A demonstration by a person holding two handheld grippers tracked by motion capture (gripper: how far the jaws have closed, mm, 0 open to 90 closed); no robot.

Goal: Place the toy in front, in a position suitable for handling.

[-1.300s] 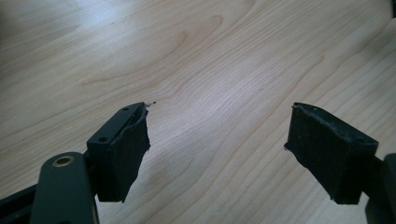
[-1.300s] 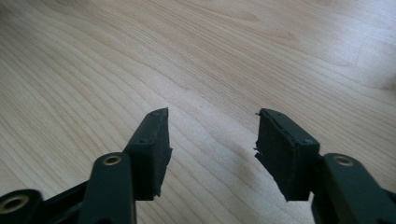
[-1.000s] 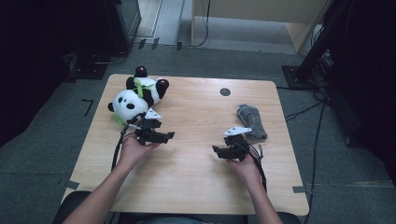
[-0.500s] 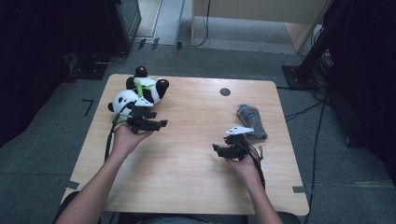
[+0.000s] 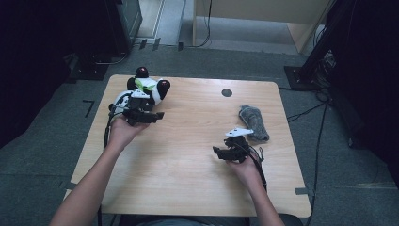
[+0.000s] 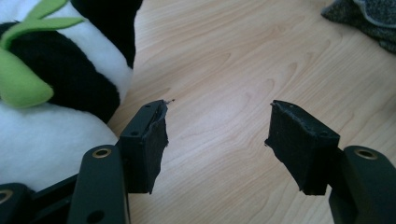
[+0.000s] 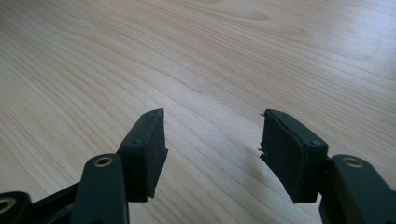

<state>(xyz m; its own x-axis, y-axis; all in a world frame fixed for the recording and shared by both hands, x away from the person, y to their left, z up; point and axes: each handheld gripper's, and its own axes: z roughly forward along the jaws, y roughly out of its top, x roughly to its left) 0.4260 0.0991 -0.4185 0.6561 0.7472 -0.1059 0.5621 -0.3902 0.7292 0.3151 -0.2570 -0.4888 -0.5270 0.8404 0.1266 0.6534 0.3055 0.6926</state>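
1. High view: the left hand-held gripper (image 5: 153, 115) sits at the upper left of the frame, right against the panda plush toy (image 5: 149, 88) that lies near the bench's (image 5: 188, 160) far left corner.
2. Left gripper view: its jaws have just been closing and now stand partly apart, with only bare wood between the pads (image 6: 156, 140); nothing is gripped. The plush toy's (image 6: 56, 93) white and black body with green leaf trim fills the left of the frame, just beside the left-hand jaw; whether they touch I cannot tell.
3. High view: the right hand-held gripper (image 5: 217, 150) rests low at centre right of the frame, well apart from the plush toy.
4. Right gripper view: its jaws stand partly apart over bare bench (image 7: 196, 56) wood, holding nothing.
5. High view: a grey folded cloth (image 5: 254, 123) lies on the bench at right of centre, just beyond the right hand (image 5: 242, 162).
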